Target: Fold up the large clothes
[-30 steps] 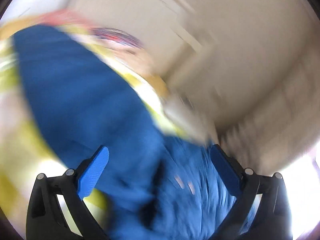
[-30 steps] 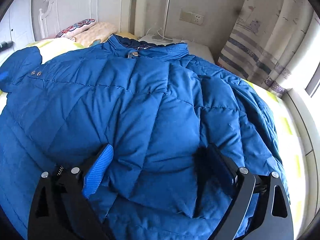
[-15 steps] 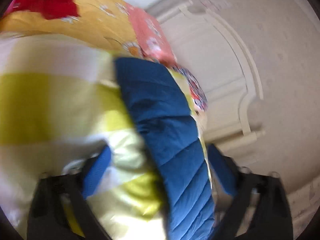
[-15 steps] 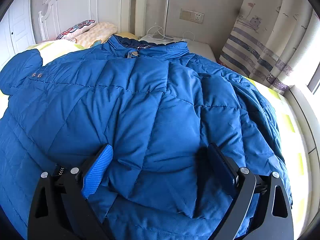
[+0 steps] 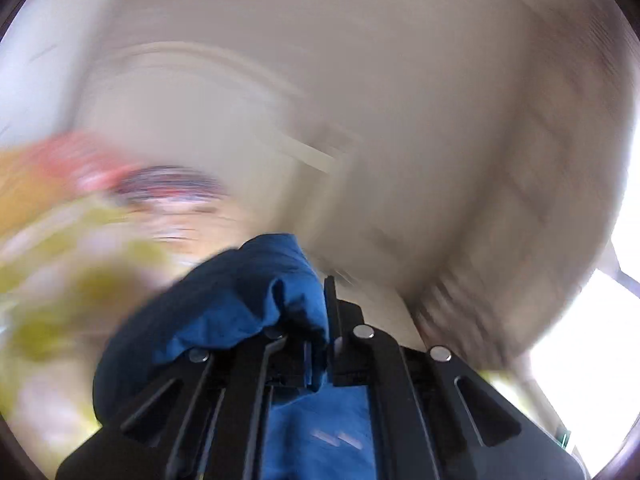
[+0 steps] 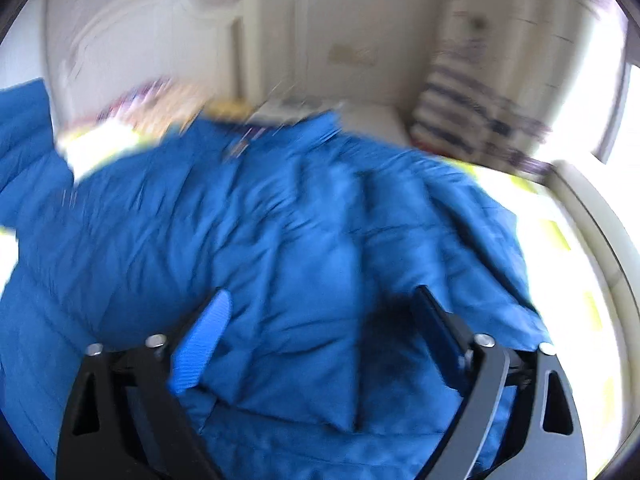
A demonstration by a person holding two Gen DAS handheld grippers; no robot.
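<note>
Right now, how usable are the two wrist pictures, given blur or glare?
Left wrist view: background smeared; left gripper and pinched blue jacket sharp; window blown out. Right wrist view: all motion-blurred; jacket readable, glare on bed at right.

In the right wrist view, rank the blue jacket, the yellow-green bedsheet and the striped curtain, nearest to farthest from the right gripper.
1. Blue jacket: directly under the right gripper, between its closing jaws.
2. Yellow-green bedsheet: right, beyond the jacket's edge.
3. Striped curtain: upper right, by the wall.

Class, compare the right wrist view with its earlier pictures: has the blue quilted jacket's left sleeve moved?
Yes. The blue quilted jacket's left sleeve now stands higher, rising in front of the white headboard, whereas it lay below it before.
</note>
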